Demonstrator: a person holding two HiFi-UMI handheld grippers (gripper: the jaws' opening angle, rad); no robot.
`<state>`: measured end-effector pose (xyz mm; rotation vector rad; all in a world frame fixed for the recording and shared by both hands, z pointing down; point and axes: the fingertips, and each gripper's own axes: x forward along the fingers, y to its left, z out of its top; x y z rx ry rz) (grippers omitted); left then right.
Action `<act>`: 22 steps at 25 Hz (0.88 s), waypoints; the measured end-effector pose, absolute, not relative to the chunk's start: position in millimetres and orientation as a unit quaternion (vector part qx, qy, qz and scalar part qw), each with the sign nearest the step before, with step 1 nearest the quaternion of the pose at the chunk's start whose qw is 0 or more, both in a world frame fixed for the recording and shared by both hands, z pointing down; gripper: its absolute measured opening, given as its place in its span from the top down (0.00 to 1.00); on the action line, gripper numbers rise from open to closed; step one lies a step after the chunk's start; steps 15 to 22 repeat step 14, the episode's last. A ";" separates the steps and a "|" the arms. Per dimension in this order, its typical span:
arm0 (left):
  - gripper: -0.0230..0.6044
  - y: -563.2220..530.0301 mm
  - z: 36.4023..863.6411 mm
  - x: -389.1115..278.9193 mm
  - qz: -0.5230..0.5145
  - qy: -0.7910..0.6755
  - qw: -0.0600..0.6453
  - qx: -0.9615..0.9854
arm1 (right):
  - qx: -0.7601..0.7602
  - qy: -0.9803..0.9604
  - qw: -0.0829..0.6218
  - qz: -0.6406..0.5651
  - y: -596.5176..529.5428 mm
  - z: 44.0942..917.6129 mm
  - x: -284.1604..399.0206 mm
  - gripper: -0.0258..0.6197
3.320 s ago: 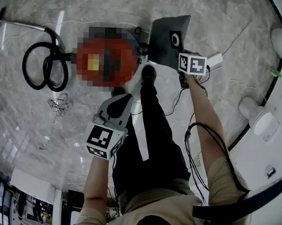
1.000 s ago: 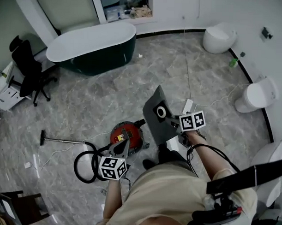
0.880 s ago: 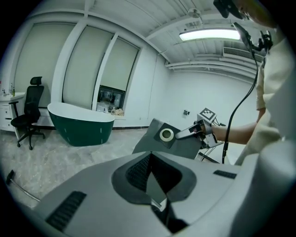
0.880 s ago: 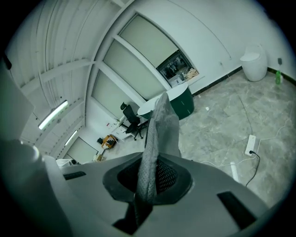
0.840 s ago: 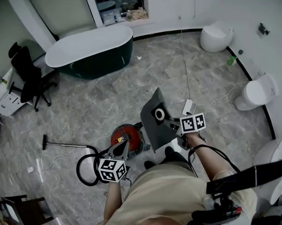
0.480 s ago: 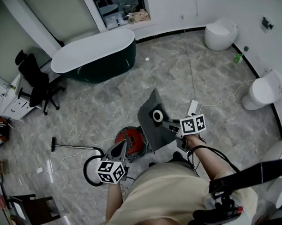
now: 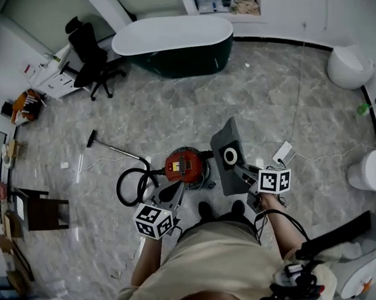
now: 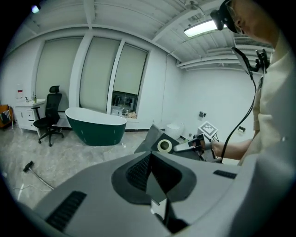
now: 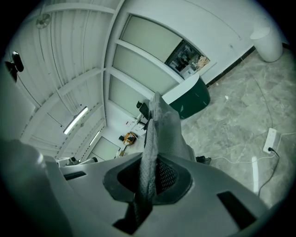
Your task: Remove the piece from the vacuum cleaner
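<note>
The red vacuum cleaner (image 7: 184,166) stands on the marble floor, its black hose (image 7: 132,186) coiled to the left. My right gripper (image 7: 241,173) is shut on the grey dust bag (image 7: 228,155), which has a white ring collar and hangs in the air right of the vacuum, clear of it. In the right gripper view the bag's (image 9: 159,134) edge is pinched between the pads of that gripper (image 9: 150,171). My left gripper (image 7: 172,190) hovers above the vacuum's near side, shut and empty. The left gripper view shows its own jaws (image 8: 149,159) closed, and the bag (image 8: 159,143) beyond.
A dark green bathtub (image 7: 173,41) stands at the back, with an office chair (image 7: 87,50) to its left. Toilets (image 7: 348,66) line the right wall. A power strip (image 7: 282,153) and its cable lie beside the bag. The vacuum wand (image 7: 111,148) lies on the floor at left.
Both grippers have risen from the floor with the person standing up. The dust bag has come up and right with the right gripper; the left gripper has lifted off the vacuum.
</note>
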<state>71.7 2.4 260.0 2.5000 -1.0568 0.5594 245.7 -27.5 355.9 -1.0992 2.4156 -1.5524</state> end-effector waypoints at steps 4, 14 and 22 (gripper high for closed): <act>0.96 21.0 265.2 54.1 0.213 -0.416 0.192 0.863 | -0.322 0.789 0.012 -0.523 -26.2 374.3 225.5 0.92; 0.96 58.0 272.4 20.0 0.185 -0.432 0.186 0.863 | -0.307 0.809 0.014 -0.502 -1.1 361.5 181.0 0.93; 0.96 58.0 272.4 20.0 0.185 -0.432 0.186 0.863 | -0.307 0.809 0.014 -0.502 -1.1 361.5 181.0 0.93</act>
